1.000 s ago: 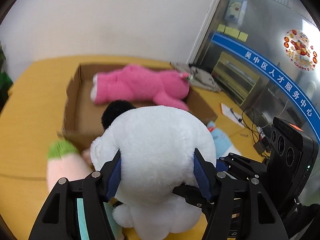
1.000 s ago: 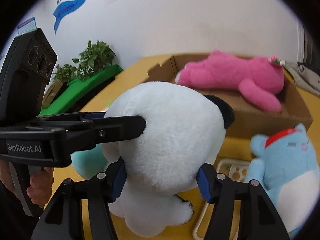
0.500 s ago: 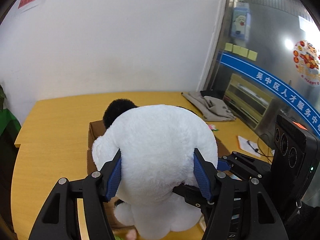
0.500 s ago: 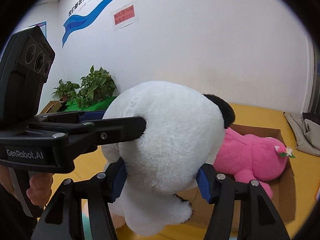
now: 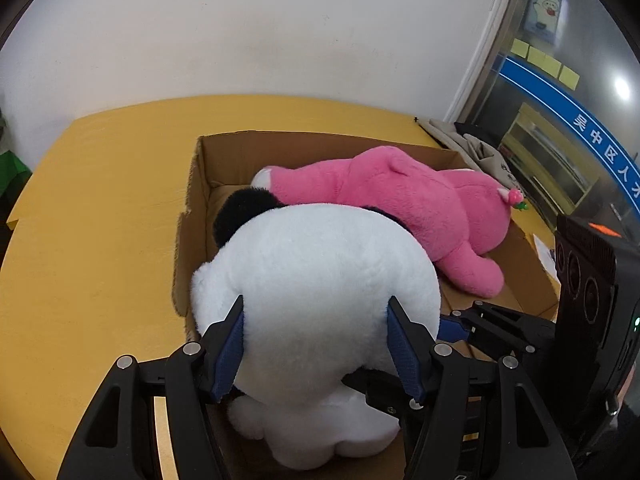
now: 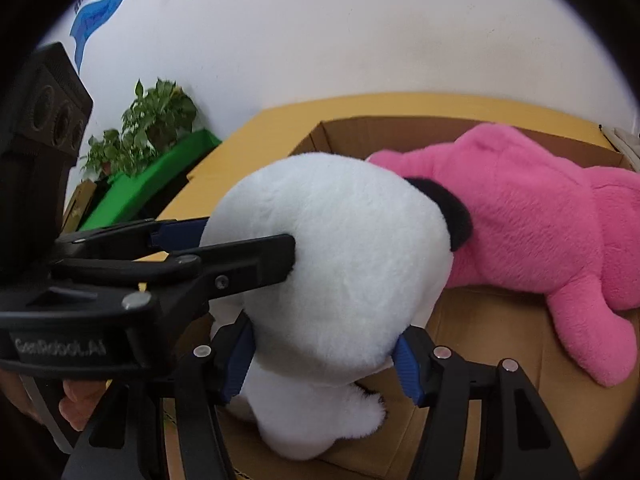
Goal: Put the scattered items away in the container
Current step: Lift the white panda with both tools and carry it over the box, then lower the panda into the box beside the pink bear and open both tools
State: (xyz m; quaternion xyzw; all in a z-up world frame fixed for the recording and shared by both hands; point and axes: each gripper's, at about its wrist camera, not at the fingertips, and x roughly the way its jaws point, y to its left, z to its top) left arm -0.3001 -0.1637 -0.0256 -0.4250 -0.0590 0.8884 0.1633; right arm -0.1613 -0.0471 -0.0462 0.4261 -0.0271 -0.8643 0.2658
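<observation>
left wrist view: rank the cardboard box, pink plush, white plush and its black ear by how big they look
1. cardboard box, the widest span.
2. white plush and pink plush: unsure, since the white one sits right at the camera.
3. black ear, clearly smallest.

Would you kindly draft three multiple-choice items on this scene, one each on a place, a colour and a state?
1. Where does the pink plush toy lie?
A. In the cardboard box
B. On the bare table
C. On the floor

2. What colour is the ear of the white plush toy?
A. Blue
B. Black
C. Green

3. How is the white plush toy held?
A. By neither gripper
B. By the left gripper only
C. By the left gripper and the right gripper

Answers: 1 A, the box walls surround it. 2 B, a black ear shows at its top. 3 C, both pairs of jaws press its sides.
</observation>
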